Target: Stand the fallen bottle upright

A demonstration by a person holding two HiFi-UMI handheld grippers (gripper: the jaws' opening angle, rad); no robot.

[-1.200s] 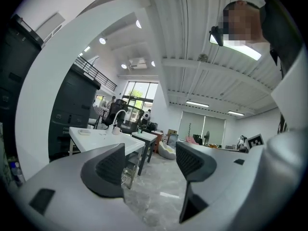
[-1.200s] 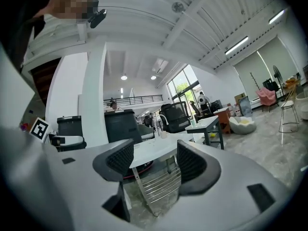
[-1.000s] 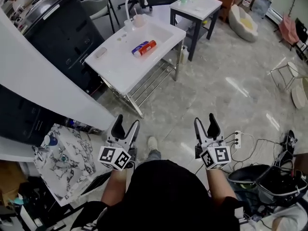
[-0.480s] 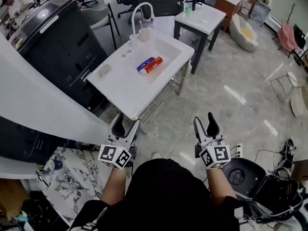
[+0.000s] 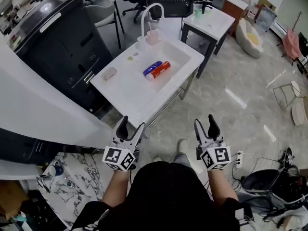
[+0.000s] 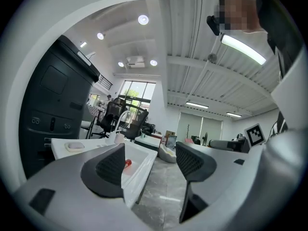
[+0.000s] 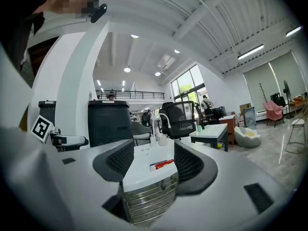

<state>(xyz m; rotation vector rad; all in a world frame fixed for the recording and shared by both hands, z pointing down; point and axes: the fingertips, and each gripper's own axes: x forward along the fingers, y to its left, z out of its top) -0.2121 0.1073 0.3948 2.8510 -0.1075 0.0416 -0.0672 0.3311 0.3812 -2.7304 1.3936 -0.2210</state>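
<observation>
Tongs both empty, jaws wide: head view has left gripper (image 5: 131, 125) and right gripper (image 5: 205, 123) well short of the white sink stand (image 5: 120, 86), red-and-blue bottle (image 5: 157, 70) lying flat in its basin. Left gripper view, then right gripper view: bottle far beyond parted jaws. Judgement: close in first, grip across the body, tip onto base.

A white sink table (image 5: 126, 88) stands at twelve o'clock of the head view, its curved faucet (image 5: 150, 9) at the far end and a pale soap dish (image 5: 109, 73) near its ten o'clock corner. A black copier (image 5: 53, 37) looms at ten o'clock. A small white table (image 5: 217, 23) sits at one o'clock, a marble-topped stand (image 5: 82, 177) at eight o'clock.
</observation>
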